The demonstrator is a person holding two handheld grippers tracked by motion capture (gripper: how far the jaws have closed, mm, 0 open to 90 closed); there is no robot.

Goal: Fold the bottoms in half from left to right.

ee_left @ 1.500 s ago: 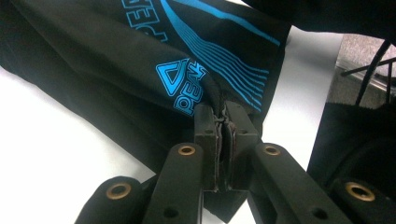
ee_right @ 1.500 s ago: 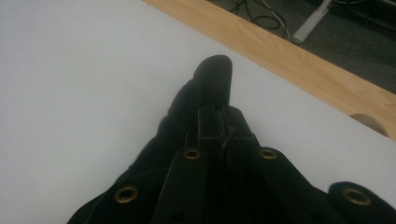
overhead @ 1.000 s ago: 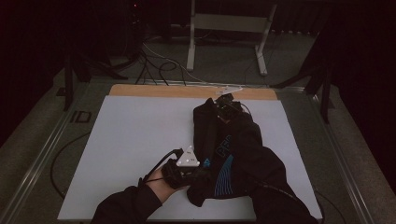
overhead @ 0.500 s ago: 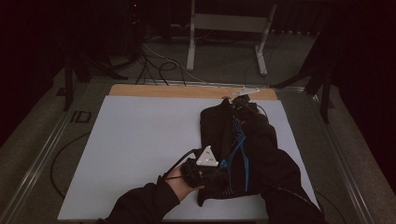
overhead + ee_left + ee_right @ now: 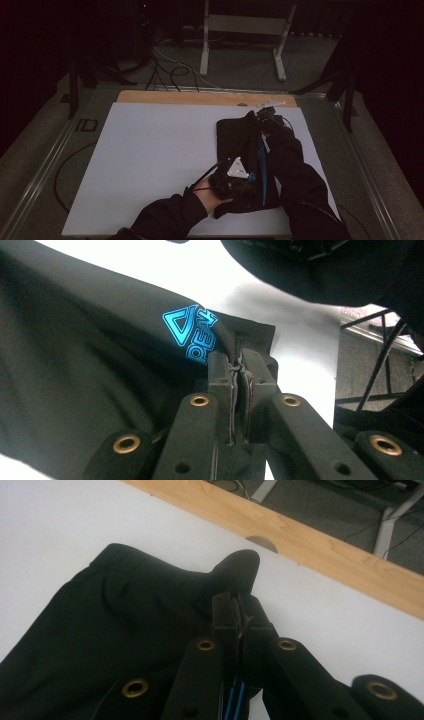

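Observation:
A black garment (image 5: 239, 142) with a blue stripe lies lengthwise on the right part of the white table (image 5: 150, 160). My left gripper (image 5: 248, 178) is shut on its near hem, and the left gripper view shows the jaws pinched on the black cloth (image 5: 90, 370) just below a blue logo (image 5: 192, 332). At the far end my right gripper (image 5: 263, 115) is shut on the other edge. In the right gripper view the jaws clamp a fold of the garment (image 5: 125, 625), with a rounded flap sticking up past them. Dark sleeves cover part of the cloth.
A wooden strip (image 5: 190, 97) runs along the table's far edge and is close behind the right gripper (image 5: 325, 540). The garment lies near the table's right edge. On the floor beyond stand a metal frame (image 5: 240, 30) and loose cables (image 5: 165, 65).
Both grippers have carried the garment to the right. It now lies straighter and more stretched out between them, and the left hand has shifted right along the near side.

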